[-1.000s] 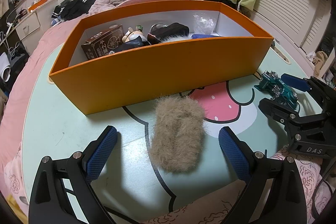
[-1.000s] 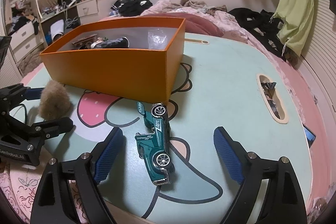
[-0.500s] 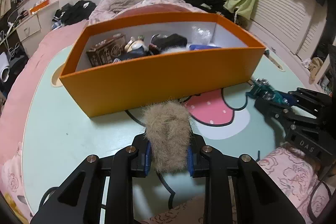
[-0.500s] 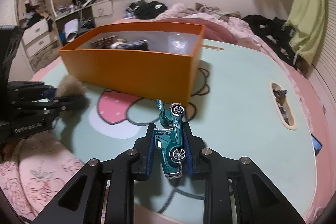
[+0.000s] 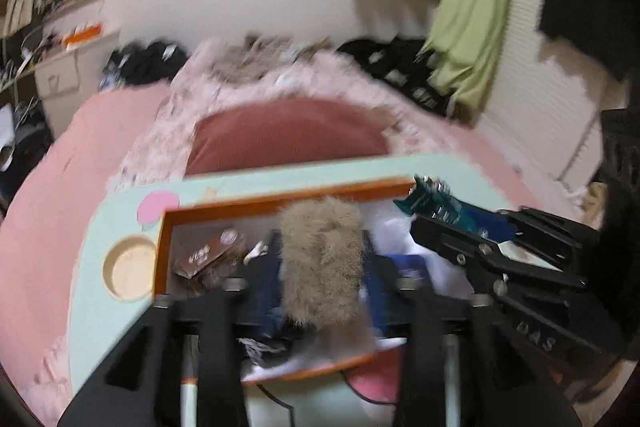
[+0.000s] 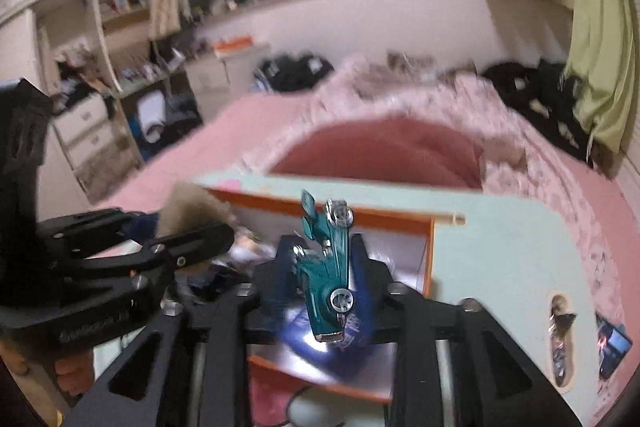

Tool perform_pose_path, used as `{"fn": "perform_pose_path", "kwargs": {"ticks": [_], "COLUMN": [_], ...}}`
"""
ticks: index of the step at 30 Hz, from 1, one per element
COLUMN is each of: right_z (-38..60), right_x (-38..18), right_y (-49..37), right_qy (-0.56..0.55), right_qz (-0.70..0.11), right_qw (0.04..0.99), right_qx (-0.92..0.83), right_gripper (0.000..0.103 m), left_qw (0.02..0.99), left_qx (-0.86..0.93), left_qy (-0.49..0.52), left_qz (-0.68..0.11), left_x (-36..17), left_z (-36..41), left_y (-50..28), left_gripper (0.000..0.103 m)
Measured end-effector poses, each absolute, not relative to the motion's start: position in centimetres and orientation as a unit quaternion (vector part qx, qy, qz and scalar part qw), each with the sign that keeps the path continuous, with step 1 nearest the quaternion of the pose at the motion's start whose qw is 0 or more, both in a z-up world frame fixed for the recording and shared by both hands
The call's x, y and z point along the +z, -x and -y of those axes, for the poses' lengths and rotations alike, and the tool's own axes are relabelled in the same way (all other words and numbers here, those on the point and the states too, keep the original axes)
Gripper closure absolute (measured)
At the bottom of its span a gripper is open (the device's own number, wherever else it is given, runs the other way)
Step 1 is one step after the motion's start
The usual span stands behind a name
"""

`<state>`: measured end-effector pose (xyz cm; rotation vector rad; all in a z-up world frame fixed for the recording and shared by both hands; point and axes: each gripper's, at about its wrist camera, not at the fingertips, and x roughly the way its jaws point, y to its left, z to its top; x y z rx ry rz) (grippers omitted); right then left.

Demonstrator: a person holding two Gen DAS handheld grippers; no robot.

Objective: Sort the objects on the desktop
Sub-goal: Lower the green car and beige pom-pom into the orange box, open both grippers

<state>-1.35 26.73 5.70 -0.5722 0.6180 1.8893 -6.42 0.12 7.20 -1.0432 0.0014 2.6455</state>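
My left gripper [image 5: 322, 287] is shut on a tan furry pouch [image 5: 320, 259] and holds it above the open orange box [image 5: 280, 195]. My right gripper [image 6: 326, 267] is shut on a teal toy car [image 6: 326, 259] and holds it nose-up over the box's right part [image 6: 424, 255]. The right gripper with the car also shows at the right of the left wrist view [image 5: 448, 211]. The left gripper with the pouch shows at the left of the right wrist view [image 6: 188, 223]. Both views are blurred by motion.
The box holds a brown carton [image 5: 208, 257], dark items and a blue packet [image 6: 352, 331]. It stands on a mint green table [image 5: 120, 227] with a round cup recess [image 5: 128, 269] and a slot [image 6: 560, 331]. A pink bed with clothes [image 5: 280, 131] lies behind.
Both grippers closed on their objects on the table, then lifted them up and forward. They are now over the open box.
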Motion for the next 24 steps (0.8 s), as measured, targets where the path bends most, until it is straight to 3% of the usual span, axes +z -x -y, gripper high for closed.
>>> {"fn": "perform_pose_path", "kwargs": {"ticks": [3,5,24], "right_z": [-25.3,-24.5,-23.6], "right_x": [4.6,4.2,4.2], "right_y": [1.8,2.2,-0.8], "right_qy": [0.251,0.267,0.248], "right_qz": [-0.207,-0.177,-0.184], "right_qw": [0.506,0.505,0.52], "right_qx": [0.799,0.802,0.797], "right_gripper": [0.039,0.039,0.039], "left_qw": [0.131,0.137,0.152], "left_qx": [0.897,0.913,0.912], "left_qy": [0.422,0.384,0.381], "left_qz": [0.007,0.006,0.003], "left_x": [3.2,2.7,2.5], "left_z": [0.6,0.7,-1.9], "left_y": [7.6,6.8,5.3], "left_gripper": [0.041,0.04,0.039]}}
